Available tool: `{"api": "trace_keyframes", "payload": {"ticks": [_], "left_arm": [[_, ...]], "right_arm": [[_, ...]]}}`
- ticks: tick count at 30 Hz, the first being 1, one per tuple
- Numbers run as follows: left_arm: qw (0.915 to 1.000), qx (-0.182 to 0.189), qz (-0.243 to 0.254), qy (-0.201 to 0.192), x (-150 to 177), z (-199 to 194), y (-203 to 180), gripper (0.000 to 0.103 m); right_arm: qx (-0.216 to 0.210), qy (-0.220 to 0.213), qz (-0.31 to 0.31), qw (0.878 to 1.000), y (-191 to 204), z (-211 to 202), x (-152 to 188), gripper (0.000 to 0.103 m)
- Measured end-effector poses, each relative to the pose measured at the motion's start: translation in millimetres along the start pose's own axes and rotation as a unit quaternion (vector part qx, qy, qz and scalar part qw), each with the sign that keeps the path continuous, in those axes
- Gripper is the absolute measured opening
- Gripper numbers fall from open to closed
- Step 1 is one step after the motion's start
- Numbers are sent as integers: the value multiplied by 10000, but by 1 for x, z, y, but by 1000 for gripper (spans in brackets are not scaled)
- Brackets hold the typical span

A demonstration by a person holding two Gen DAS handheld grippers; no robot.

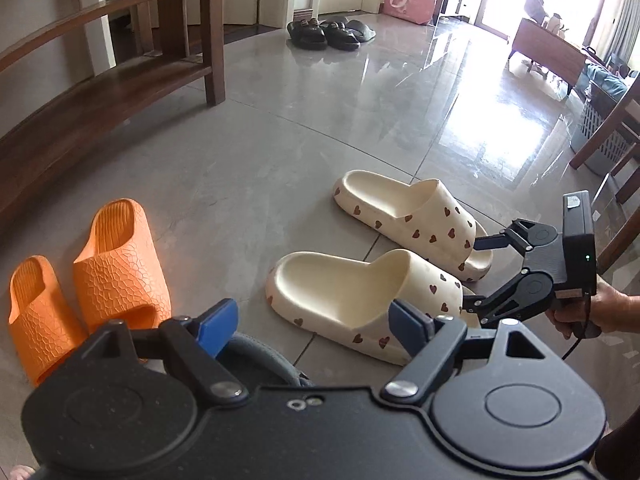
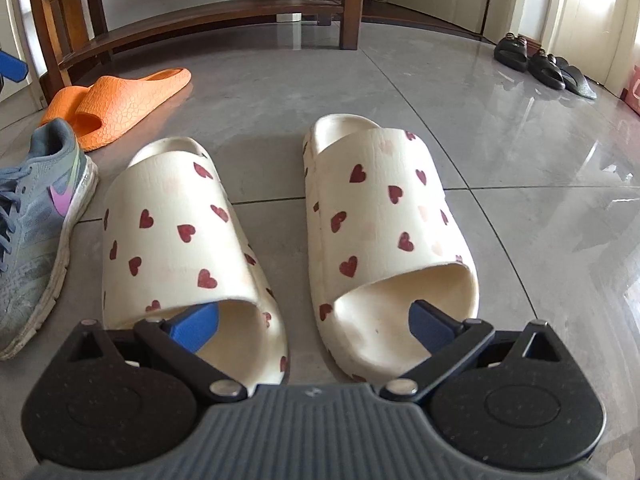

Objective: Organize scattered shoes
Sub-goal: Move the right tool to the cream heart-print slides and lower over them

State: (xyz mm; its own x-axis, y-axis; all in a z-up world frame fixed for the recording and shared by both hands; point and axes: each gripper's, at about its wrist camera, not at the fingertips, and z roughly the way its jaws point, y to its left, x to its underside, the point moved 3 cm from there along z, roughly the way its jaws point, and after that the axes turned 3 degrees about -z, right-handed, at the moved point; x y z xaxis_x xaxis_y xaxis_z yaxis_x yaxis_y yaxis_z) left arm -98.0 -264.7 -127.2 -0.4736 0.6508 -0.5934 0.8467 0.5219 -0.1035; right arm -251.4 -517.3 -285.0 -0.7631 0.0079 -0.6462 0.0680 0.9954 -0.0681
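My right jaws spread across the toes of two heart-print slippers

My right gripper (image 2: 314, 326) stands wide open, one blue fingertip (image 2: 196, 326) inside the toe opening of the left cream slipper (image 2: 180, 240) and the other at the toe opening of the right cream slipper (image 2: 384, 224), which lie side by side and slightly apart on the grey tiled floor (image 2: 520, 184). A grey sneaker (image 2: 38, 232) lies just beside the left slipper, with orange slippers (image 2: 120, 100) behind it near the wooden shoe rack (image 2: 208, 16). Black sandals (image 2: 540, 64) sit well apart at the far right.
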Motion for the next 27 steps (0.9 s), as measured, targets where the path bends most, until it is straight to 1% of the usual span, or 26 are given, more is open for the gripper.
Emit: {"api": "trace_keyframes", "payload": {"ticks": [3,4,5,7,9,10,11,12,13,15,17,20,22,27], "left_arm": [[10000,-28,-2,25,2,-1,-1,83],[10000,-37,-4,24,3,-1,0,83],[10000,-46,-11,23,3,-2,1,83],[10000,-47,-33,39,4,0,1,83],[10000,-35,-49,70,4,1,1,83],[9999,-18,-51,98,4,2,1,83],[9999,18,-54,116,4,2,0,83],[9999,55,-65,95,4,1,0,83],[9999,60,-90,94,4,2,0,83],[9998,43,-146,124,5,3,2,83],[9997,25,-203,153,6,5,3,83],[9994,0,-288,197,8,7,5,83],[9993,-4,-255,274,11,10,2,83],[9993,83,-24,374,17,16,-13,83]], "right_arm": [[-139,-205,-98,9996,10,2,-3,95],[-204,-259,-79,9994,13,2,-3,81],[-282,-275,-32,9992,14,2,-3,72],[-286,-389,-57,9988,19,0,-2,64],[-242,-431,-87,9987,24,0,-2,65],[-188,-436,-105,9988,26,1,-1,73],[-193,-408,-124,9989,28,2,-1,92],[-153,-214,-167,9995,33,9,-2,99],[-93,-188,-127,9997,34,11,-2,101],[-107,-218,34,9997,30,12,-1,103],[-73,-259,48,9996,31,12,0,103],[-10,-204,72,9998,32,13,-2,103],[10,-137,96,9999,33,14,-4,103],[58,-213,119,9997,33,13,-1,103]]}}
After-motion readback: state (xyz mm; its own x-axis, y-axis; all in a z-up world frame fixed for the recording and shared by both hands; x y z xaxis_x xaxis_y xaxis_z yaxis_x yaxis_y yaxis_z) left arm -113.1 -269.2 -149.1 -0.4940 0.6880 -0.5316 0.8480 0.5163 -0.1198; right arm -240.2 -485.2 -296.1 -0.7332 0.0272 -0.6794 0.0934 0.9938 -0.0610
